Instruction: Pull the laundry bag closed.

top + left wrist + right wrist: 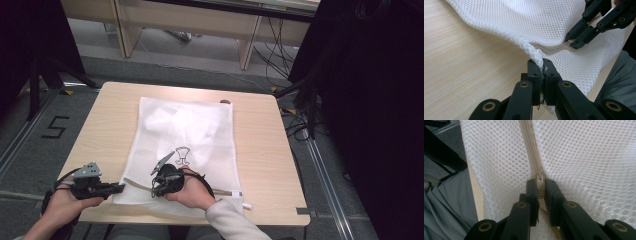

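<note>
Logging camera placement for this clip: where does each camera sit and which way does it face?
High view: above the person's side, facing forward and down on the table; both hands and forearms show.
Left gripper view: rides the left tongs, looking along them at the mesh bag corner they pinch.
Right gripper view: rides the right tongs, looking along the zipper they clamp.
Shared: both gripper views show the bag; the left one also shows the right tongs.

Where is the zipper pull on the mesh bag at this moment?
In the right gripper view the zipper pull sits between the right claw tips; in the high view, near the mesh bag's front edge.
</note>
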A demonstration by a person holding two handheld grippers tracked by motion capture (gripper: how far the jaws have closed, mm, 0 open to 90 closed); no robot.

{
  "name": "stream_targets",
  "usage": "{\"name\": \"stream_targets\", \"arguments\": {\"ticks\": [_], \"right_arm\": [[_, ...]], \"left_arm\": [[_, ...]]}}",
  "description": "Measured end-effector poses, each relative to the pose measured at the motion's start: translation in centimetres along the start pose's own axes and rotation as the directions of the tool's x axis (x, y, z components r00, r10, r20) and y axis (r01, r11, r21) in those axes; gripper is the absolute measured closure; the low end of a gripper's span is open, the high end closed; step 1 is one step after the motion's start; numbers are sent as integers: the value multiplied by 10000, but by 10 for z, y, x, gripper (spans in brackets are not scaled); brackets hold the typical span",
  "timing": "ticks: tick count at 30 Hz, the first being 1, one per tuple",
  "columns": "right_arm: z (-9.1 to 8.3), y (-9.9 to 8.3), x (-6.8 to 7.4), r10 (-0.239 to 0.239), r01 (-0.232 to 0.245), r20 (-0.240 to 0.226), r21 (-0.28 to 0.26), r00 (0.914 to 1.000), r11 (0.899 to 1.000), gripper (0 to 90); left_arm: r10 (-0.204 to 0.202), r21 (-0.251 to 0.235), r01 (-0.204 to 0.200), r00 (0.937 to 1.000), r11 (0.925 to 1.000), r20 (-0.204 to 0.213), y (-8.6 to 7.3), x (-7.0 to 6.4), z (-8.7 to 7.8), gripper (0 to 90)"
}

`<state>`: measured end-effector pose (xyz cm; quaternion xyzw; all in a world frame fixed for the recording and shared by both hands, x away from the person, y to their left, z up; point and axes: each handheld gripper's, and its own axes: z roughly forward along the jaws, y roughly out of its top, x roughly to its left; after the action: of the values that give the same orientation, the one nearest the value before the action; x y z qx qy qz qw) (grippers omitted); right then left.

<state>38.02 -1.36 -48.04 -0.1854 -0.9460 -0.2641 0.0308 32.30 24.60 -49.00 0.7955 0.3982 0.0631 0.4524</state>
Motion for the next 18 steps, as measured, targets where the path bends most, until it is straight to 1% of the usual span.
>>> {"name": "stream_targets", "arguments": {"ticks": [1, 2, 4, 5, 6, 7, 8, 9, 12, 15, 16, 18], "right_arm": [[-1, -1, 0, 7, -7, -19, 13, 10000, 10000, 826], [-1, -1, -1, -13, 13, 5, 12, 10000, 10000, 826], [-2, -2, -1, 76, -76, -22, 24, 10000, 10000, 826], [-2, -3, -2, 25, -25, -20, -2, 10000, 10000, 826], [-2, -3, -2, 25, -25, -20, -2, 10000, 10000, 826], [-2, -3, -2, 110, -110, 41, 14, 9999, 9999, 826], [-2, -3, -2, -2, 2, 37, 23, 10000, 10000, 826], [-3, -3, -2, 31, -31, 28, 17, 10000, 10000, 826], [-3, -4, -2, -3, 3, -4, 55, 10000, 10000, 826], [-3, -4, -3, -32, 32, 10, 52, 10000, 10000, 826], [-3, -5, -3, 39, -38, -38, 63, 10000, 10000, 826], [-4, -6, -3, 207, -207, 25, 118, 9998, 9997, 826]], "left_arm": [[23, 27, -23, 10000, 10000, 7, 0, 0, 0, 855], [-117, 82, 117, 9999, 9999, -19, 0, 0, 0, 855], [-71, 55, 72, 10000, 10000, -32, 0, 0, 0, 855], [18, 19, -18, 10000, 10000, -5, 0, 0, 0, 855], [-95, 43, 95, 10000, 9999, -22, 0, 0, 0, 855], [40, 43, -40, 10000, 10000, -39, 0, 0, 0, 854], [-112, 61, 112, 9999, 9999, -33, 0, 0, 0, 855], [-13, 61, 13, 10000, 10000, -12, 0, 0, 0, 855], [-110, 60, 110, 9999, 9999, -28, 0, 0, 0, 855], [-35, 84, 35, 10000, 10000, -54, 0, 0, 0, 855], [-9, 64, 9, 10000, 10000, -59, 0, 0, 0, 855], [-66, 71, 66, 10000, 10000, -54, 0, 0, 0, 855]]}}
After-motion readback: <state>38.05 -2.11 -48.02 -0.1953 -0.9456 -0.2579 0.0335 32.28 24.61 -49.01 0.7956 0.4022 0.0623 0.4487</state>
